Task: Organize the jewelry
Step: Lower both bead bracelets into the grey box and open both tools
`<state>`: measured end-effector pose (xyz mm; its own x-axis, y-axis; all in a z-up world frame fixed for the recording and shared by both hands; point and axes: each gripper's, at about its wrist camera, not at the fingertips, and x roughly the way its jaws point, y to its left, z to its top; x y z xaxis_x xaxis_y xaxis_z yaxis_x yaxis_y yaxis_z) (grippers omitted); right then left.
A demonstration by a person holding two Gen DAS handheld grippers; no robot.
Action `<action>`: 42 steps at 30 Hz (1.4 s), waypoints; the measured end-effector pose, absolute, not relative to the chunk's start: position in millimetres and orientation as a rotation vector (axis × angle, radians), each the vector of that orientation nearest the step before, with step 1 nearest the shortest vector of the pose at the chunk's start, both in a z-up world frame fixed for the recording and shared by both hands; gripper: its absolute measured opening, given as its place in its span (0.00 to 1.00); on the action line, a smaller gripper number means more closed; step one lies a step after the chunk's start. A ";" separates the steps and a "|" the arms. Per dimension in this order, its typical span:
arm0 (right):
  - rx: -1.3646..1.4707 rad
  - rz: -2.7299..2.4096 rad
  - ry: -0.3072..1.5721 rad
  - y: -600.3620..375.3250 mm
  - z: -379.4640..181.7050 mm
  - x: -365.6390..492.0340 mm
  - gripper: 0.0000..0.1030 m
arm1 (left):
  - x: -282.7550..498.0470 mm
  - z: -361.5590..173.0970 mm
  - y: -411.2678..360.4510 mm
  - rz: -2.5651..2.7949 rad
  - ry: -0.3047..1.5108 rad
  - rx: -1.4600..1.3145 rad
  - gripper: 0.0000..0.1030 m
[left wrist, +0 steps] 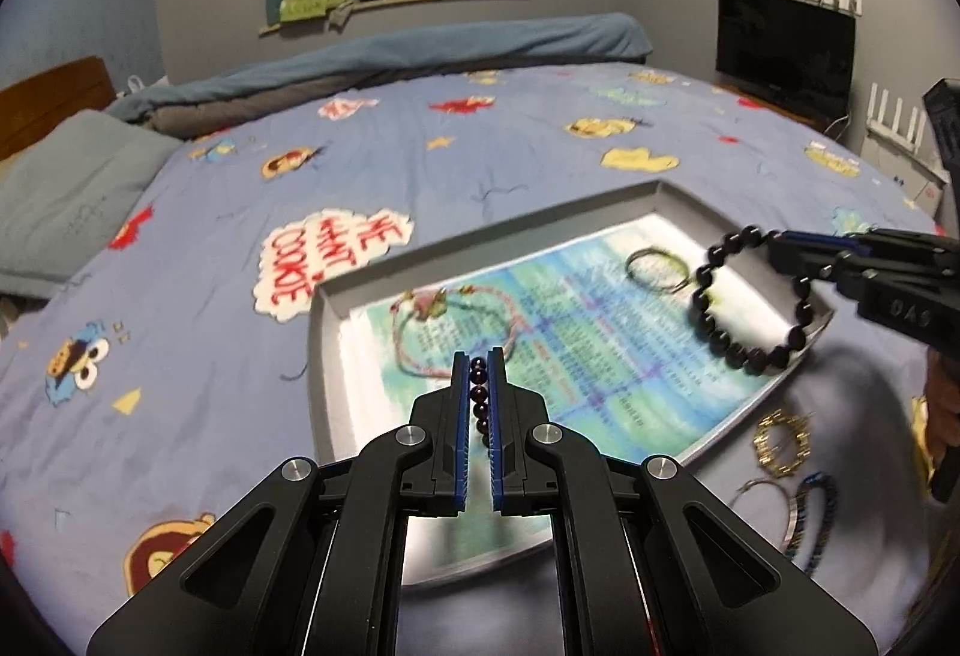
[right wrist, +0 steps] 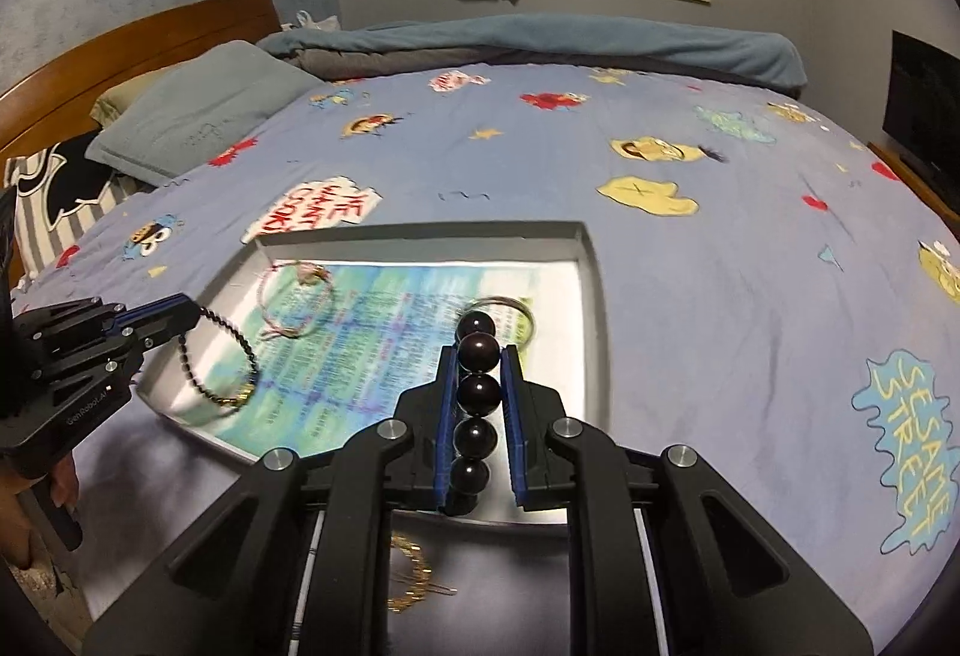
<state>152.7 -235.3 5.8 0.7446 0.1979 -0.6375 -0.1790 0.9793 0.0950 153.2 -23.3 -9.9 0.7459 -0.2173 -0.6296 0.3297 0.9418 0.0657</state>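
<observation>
The left gripper (left wrist: 479, 365) is nearest the lens, its fingers (left wrist: 460, 386) clenched on a small-bead bracelet (right wrist: 219, 356) that hangs over the near-left corner of the grey tray (left wrist: 600, 203). The right gripper (right wrist: 478, 356) has its fingers (right wrist: 447, 392) clamped on a large black bead bracelet (left wrist: 744, 296), held above the tray's right side. Inside the tray lie a pink cord bracelet (left wrist: 456, 320) and a thin bangle (left wrist: 657, 269). On the bed (left wrist: 420, 158), just beside the tray's near edge, sits a gold bracelet (left wrist: 780, 443).
</observation>
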 end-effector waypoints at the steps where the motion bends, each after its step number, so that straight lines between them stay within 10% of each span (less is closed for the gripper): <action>1: 0.032 0.199 0.706 -237.6 4.2 153.0 0.14 | 154.9 -13.5 -20.4 -0.290 0.673 0.173 0.06; 42: -0.050 0.179 0.837 -228.7 -38.8 165.9 0.14 | 171.1 -58.2 -3.4 -0.284 0.831 0.072 0.12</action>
<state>165.9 -228.7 -38.8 0.6558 0.1381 -0.7422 -0.1771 0.9838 0.0265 171.1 -3.4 -58.2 0.6390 -0.2208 -0.7369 0.2767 0.9598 -0.0476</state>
